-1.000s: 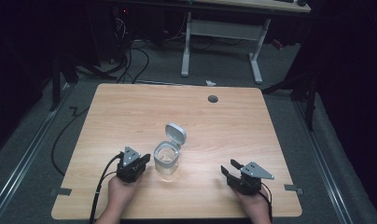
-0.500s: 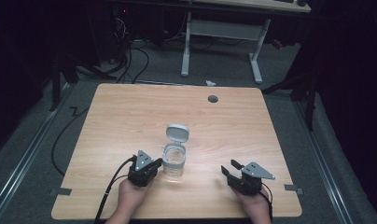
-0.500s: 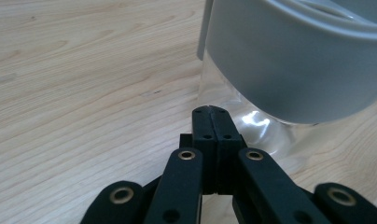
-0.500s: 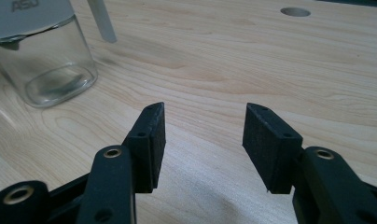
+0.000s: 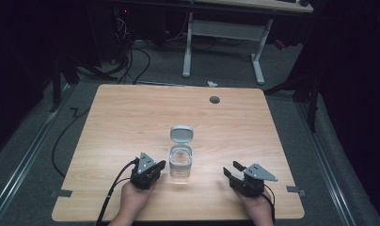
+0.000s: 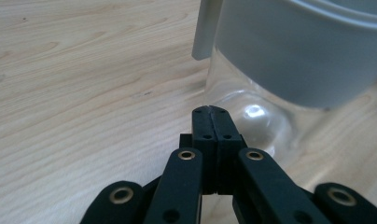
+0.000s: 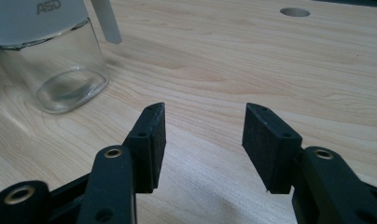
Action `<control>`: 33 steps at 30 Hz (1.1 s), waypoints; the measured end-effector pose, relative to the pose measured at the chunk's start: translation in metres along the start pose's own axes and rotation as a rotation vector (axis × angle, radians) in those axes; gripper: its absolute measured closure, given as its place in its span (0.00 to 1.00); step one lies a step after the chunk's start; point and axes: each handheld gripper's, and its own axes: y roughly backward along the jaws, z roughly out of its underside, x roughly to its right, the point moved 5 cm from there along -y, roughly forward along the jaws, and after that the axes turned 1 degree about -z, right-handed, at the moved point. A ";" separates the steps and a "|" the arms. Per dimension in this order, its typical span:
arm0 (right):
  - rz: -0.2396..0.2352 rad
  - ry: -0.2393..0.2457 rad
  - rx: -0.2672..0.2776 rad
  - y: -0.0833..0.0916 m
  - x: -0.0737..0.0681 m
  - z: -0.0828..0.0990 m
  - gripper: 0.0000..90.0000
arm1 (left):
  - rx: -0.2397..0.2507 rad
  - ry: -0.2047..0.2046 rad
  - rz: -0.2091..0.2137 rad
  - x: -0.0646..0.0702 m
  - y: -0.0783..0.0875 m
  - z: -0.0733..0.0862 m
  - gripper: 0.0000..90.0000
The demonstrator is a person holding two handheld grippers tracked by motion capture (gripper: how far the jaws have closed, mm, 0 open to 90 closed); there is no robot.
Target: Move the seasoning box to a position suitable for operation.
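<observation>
Nearest the person, two grippers flank one glass jar [image 5: 180, 164]. The left gripper [image 5: 156, 168] has its jaws pressed together, holding nothing, its tip just beside the jar's left side and perhaps touching it — I cannot tell. The right gripper [image 5: 232, 171], well to the jar's right, has its jaws apart and empty. The jar stands upright, its one hinged lid [image 5: 181, 133] flipped open behind it — closing it seems left to do. Beyond the jar, one round hole [image 5: 215, 99] in the table [image 5: 117, 117].

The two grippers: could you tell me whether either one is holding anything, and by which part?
Nothing is held. The left gripper is shut on nothing beside the glass jar; the right gripper is open over bare table.
</observation>
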 end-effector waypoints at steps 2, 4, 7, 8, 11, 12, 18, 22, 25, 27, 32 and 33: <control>-0.003 -0.002 0.006 -0.001 -0.002 -0.002 0.61 | -0.002 0.003 0.009 0.000 0.009 0.002 1.00; -0.010 -0.006 0.010 -0.002 -0.004 -0.003 0.62 | -0.006 0.004 0.023 0.003 0.016 0.005 1.00; -0.008 -0.006 0.009 -0.006 -0.010 -0.007 0.70 | -0.029 -0.004 0.060 0.013 0.024 0.016 0.99; -0.008 -0.006 0.009 -0.006 -0.010 -0.007 0.70 | -0.029 -0.004 0.060 0.013 0.024 0.016 0.99; 0.002 -0.002 -0.016 -0.014 -0.017 -0.012 0.76 | -0.036 -0.005 0.089 0.023 0.026 0.021 0.99; -0.004 0.002 -0.016 -0.016 -0.019 -0.014 0.78 | -0.039 -0.013 0.096 0.026 0.025 0.022 0.99; -0.034 0.034 -0.024 -0.028 -0.029 -0.031 0.92 | -0.061 -0.023 0.142 0.039 0.023 0.028 1.00; -0.055 0.024 -0.026 -0.040 -0.032 -0.046 1.00 | -0.068 -0.031 0.158 0.046 0.020 0.032 1.00; -0.058 0.015 -0.016 -0.047 -0.033 -0.056 1.00 | -0.062 -0.025 0.157 0.047 0.015 0.033 1.00; -0.059 0.009 -0.011 -0.052 -0.033 -0.062 1.00 | -0.056 -0.025 0.155 0.047 0.013 0.032 1.00; -0.065 -0.010 0.010 -0.059 -0.032 -0.075 1.00 | -0.057 -0.022 0.153 0.047 0.010 0.032 1.00; -0.065 -0.009 0.014 -0.061 -0.032 -0.078 1.00 | -0.058 -0.024 0.155 0.048 0.009 0.033 1.00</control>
